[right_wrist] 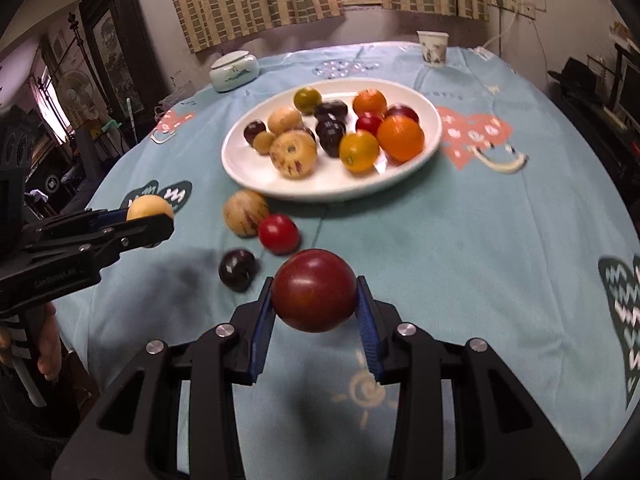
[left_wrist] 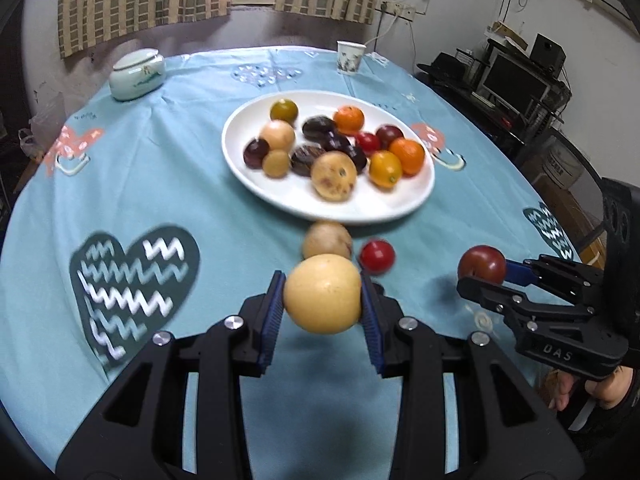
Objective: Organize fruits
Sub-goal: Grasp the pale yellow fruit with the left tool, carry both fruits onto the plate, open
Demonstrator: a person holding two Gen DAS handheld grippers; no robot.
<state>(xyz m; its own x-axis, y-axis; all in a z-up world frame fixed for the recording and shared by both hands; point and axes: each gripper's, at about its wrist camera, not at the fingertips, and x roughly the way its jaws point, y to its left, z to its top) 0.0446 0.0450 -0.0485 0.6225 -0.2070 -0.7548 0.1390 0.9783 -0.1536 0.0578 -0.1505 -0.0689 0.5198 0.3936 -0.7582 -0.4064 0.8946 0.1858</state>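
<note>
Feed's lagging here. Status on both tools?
Left tool shut on yellow fruit. Right tool shut on dark red fruit. White plate ahead, path clear.

A light blue cloth covers the surface. On it sit a white plate, a lidded jar, a paper cup and three loose fruits.

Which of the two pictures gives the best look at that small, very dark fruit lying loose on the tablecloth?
The right wrist view. There the dark fruit lies in plain sight on the cloth, left of the right gripper. In the left wrist view it cannot be seen; the left gripper and its yellow fruit fill that area.
</note>
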